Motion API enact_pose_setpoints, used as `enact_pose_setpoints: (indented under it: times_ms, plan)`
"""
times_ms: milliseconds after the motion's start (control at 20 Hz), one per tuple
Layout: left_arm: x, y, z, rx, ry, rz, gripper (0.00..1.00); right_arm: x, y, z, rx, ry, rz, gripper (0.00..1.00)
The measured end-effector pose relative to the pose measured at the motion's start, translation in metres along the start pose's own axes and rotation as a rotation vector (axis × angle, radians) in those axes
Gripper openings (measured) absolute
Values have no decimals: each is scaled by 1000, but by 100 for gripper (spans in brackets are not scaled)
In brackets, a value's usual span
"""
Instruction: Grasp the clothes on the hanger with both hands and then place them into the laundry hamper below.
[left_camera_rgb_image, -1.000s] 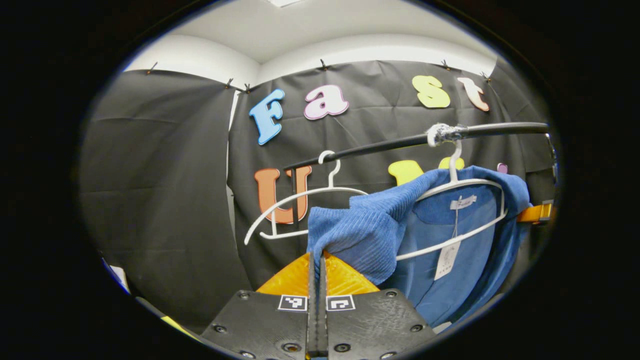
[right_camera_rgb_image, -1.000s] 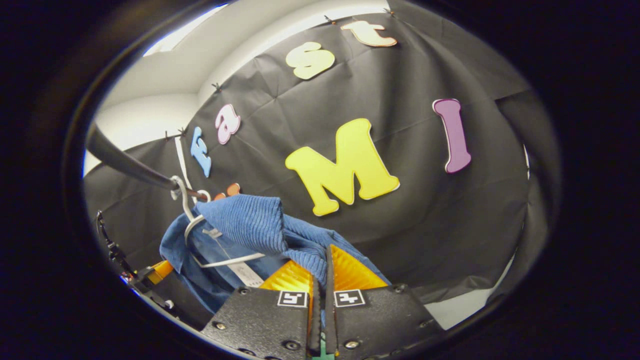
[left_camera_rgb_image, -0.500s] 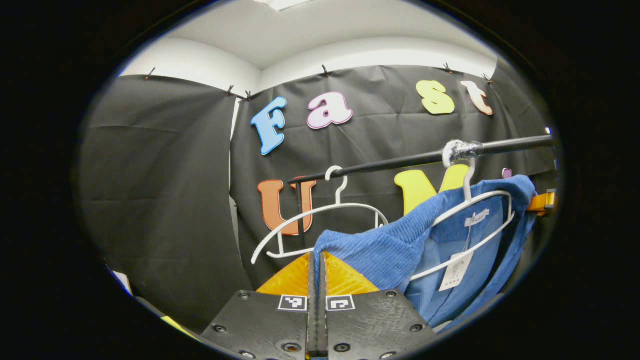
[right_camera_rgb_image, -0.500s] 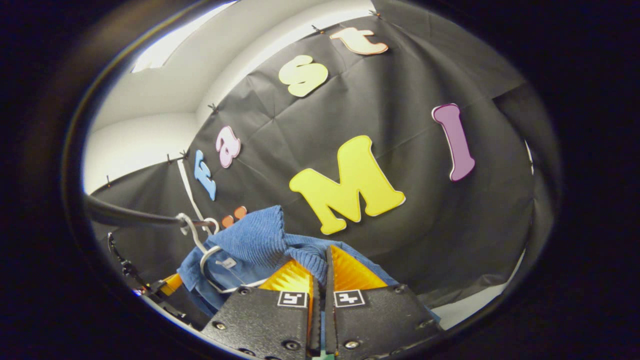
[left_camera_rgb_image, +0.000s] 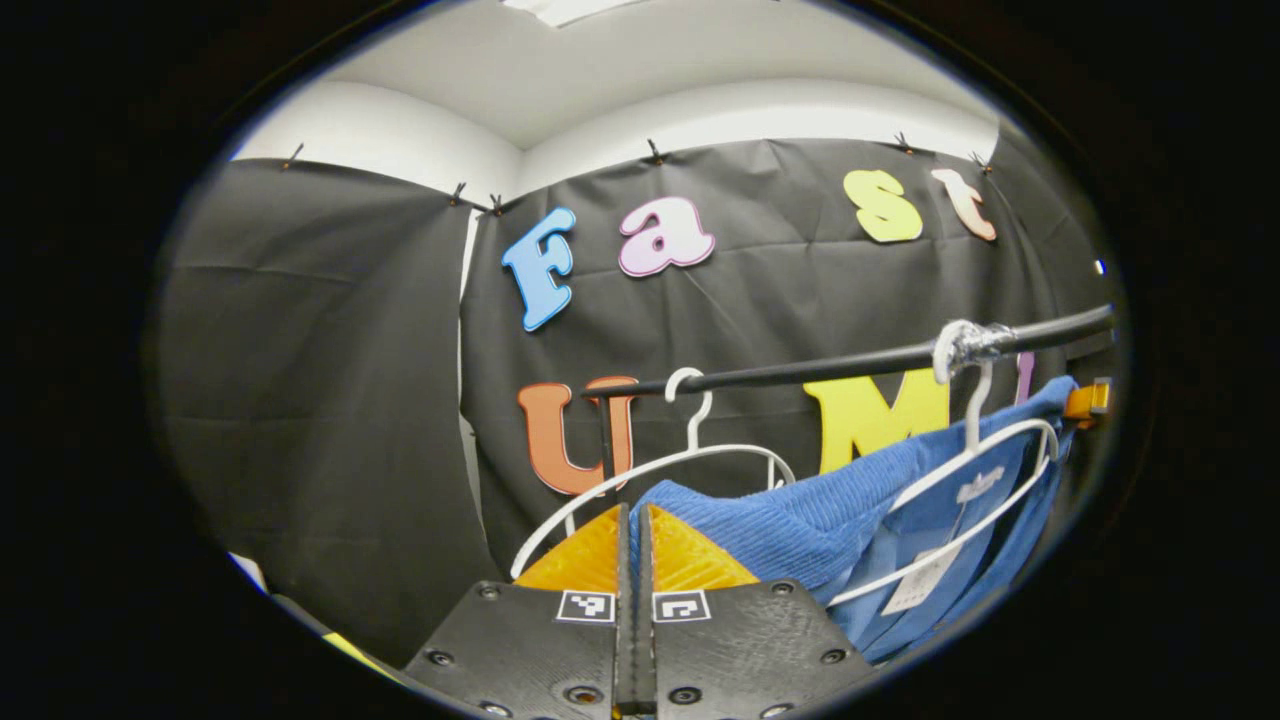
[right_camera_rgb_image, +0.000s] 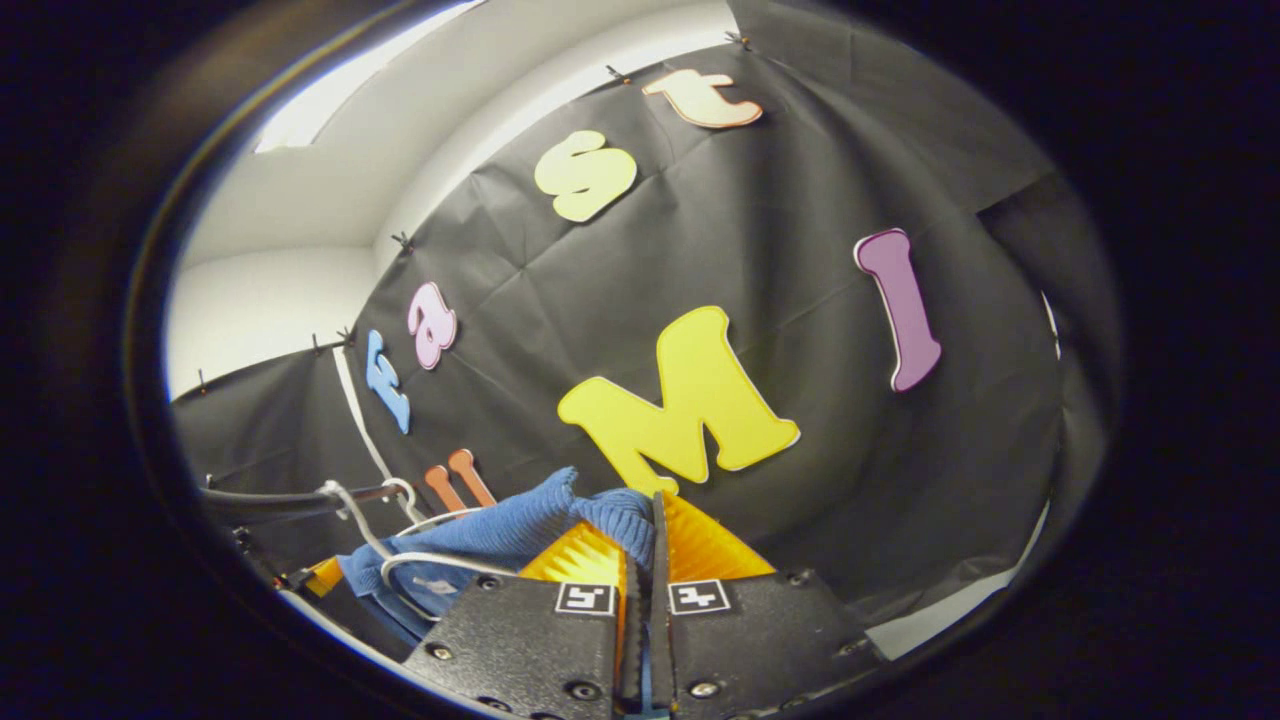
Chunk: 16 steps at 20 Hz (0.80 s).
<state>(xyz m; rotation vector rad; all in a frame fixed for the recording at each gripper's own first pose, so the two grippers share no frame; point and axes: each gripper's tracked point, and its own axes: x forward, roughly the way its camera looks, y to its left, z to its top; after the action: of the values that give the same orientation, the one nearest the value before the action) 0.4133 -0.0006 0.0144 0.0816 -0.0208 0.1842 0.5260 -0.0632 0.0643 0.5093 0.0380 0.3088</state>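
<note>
Over the last second both grippers have sunk lower: in the left gripper view the black clothes rail (left_camera_rgb_image: 800, 372) now sits higher against the booth wall than it did, and in the right gripper view the garment has dropped toward the bottom edge. The blue ribbed knit garment (left_camera_rgb_image: 790, 525) has been dragged down and stretched, so it seems partly peeled off its white plastic hanger (left_camera_rgb_image: 985, 480), which still hooks the rail at the right. That suggests the pull-off is under way, with the lowering into the hamper still to come.

The left gripper (left_camera_rgb_image: 634, 560) has its jaws closed together on a bunched edge of the cloth; the right gripper (right_camera_rgb_image: 640, 560) likewise pinches a fold of the same fabric between closed jaws. The garment spans between them, its collar tag hanging inside. An empty white hanger (left_camera_rgb_image: 660, 470) hangs on the rail further left.
</note>
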Motion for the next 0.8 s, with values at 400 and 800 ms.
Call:
enact_pose_setpoints:
  times_ms: [400, 800]
  plan:
    - [8, 9, -47, -75, 86, -34, 0, 18, -19, -30, -4, 65, -28, 6]
    - [-14, -40, -96, -217, 123, -253, 39, 20, -19, -35, -21, 87, -33, 7]
